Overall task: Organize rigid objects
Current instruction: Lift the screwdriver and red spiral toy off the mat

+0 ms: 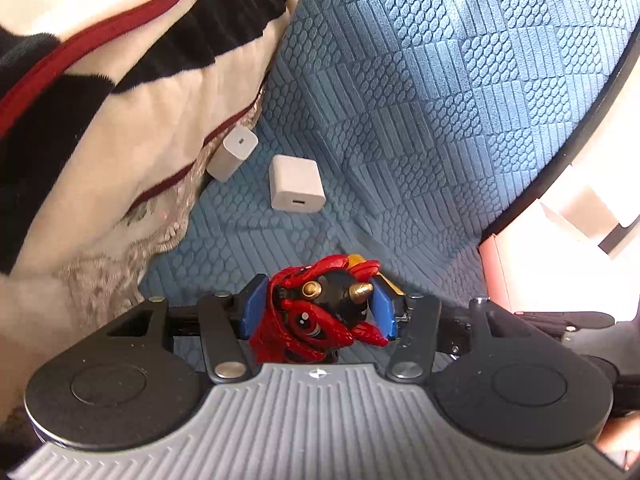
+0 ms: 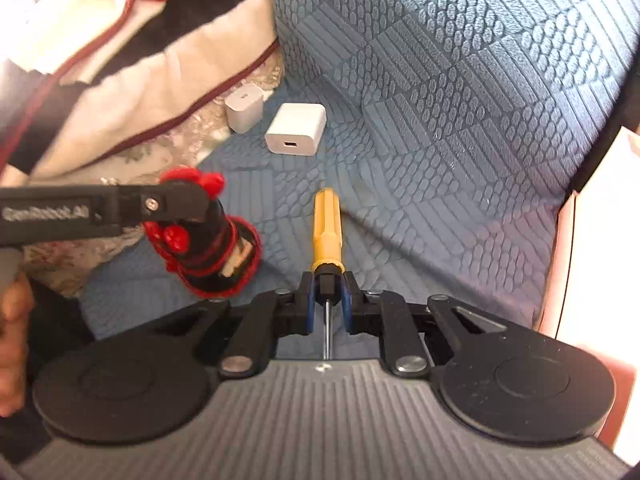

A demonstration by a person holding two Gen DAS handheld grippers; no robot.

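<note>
- Now our left gripper [image 1: 320,308] clamps the red-and-black figure [image 1: 316,312]; both white chargers [image 1: 296,184] lie ahead of it.
- Our right gripper [image 2: 328,300] is clenched on the yellow screwdriver [image 2: 327,228], handle pointing forward toward them.
- Below is a blue textured cover [image 2: 460,100], with a striped blanket [image 1: 120,80] left.

A blue textured bedspread [image 1: 420,100], embossed with squares of ribs and scales, covers most of the scene and shows a few soft creases. On the left lies a bunched plush blanket [image 1: 120,92] in cream with black stripes and red piping, its pale patterned edge [image 2: 192,128] resting on the bedspread. At the far right a dark bed edge [image 1: 592,96] borders a bright, washed-out area.
</note>
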